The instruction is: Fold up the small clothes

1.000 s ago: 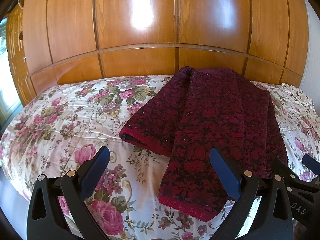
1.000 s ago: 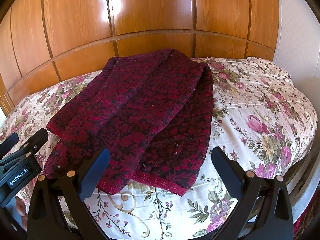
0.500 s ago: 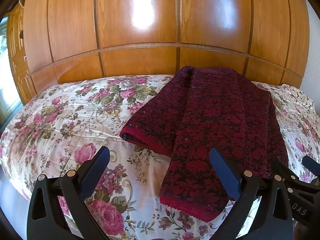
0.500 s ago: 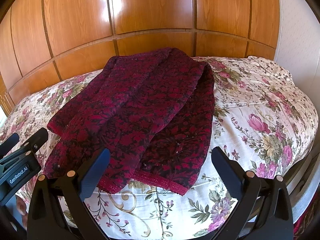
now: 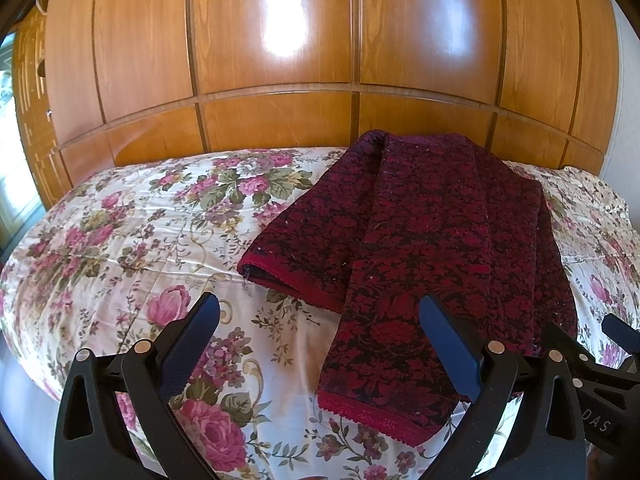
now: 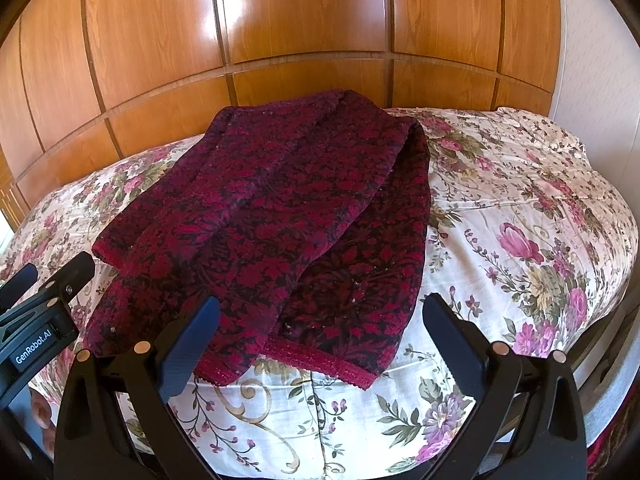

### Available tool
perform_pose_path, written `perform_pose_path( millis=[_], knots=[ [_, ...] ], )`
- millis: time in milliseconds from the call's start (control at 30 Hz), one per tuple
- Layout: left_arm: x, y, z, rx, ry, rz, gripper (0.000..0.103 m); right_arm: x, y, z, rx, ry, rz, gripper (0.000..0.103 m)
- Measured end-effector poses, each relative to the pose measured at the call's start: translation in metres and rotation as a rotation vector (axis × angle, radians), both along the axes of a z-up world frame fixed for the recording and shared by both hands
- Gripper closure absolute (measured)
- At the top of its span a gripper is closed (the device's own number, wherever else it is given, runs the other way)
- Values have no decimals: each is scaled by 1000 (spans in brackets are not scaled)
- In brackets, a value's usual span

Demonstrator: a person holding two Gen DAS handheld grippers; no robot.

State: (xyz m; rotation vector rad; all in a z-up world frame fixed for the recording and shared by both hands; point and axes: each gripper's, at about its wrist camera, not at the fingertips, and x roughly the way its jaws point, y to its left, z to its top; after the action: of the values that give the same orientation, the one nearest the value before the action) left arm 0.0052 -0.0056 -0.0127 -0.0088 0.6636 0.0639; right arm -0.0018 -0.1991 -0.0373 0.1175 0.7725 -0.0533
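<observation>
A dark red garment with a black floral pattern (image 5: 432,240) lies on the flowered bedspread (image 5: 132,240), its trimmed hems toward me and its far end at the headboard. In the right wrist view the garment (image 6: 280,216) shows two overlapping layers. My left gripper (image 5: 320,340) is open and empty above the near hems; its right finger overlaps the cloth in view. My right gripper (image 6: 320,340) is open and empty, hovering over the nearest hem. The left gripper's body (image 6: 40,320) shows at the left of the right wrist view.
A glossy wooden panelled headboard (image 5: 320,60) rises behind the bed. A white wall (image 6: 588,40) stands at the right. The bed edge (image 6: 600,340) curves down at the near right. A window area (image 5: 8,140) is at the far left.
Both grippers have edged slightly closer to the garment's near hems. The garment has not moved and both grippers stay open.
</observation>
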Motion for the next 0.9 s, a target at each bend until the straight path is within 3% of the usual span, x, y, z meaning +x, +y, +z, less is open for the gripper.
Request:
perform_pose_path(
  millis=[400,733,900],
  knots=[
    [10,-7,-6,20,30,-29,4,8,-14,-6,13,29,-20,2],
    [24,-33,-21,36,114,-236,4,30,-54,-17,84,70,-52,2],
    [34,-40,-33,56,172,-294,4,50,-60,-20,154,88,-13,15]
  ],
)
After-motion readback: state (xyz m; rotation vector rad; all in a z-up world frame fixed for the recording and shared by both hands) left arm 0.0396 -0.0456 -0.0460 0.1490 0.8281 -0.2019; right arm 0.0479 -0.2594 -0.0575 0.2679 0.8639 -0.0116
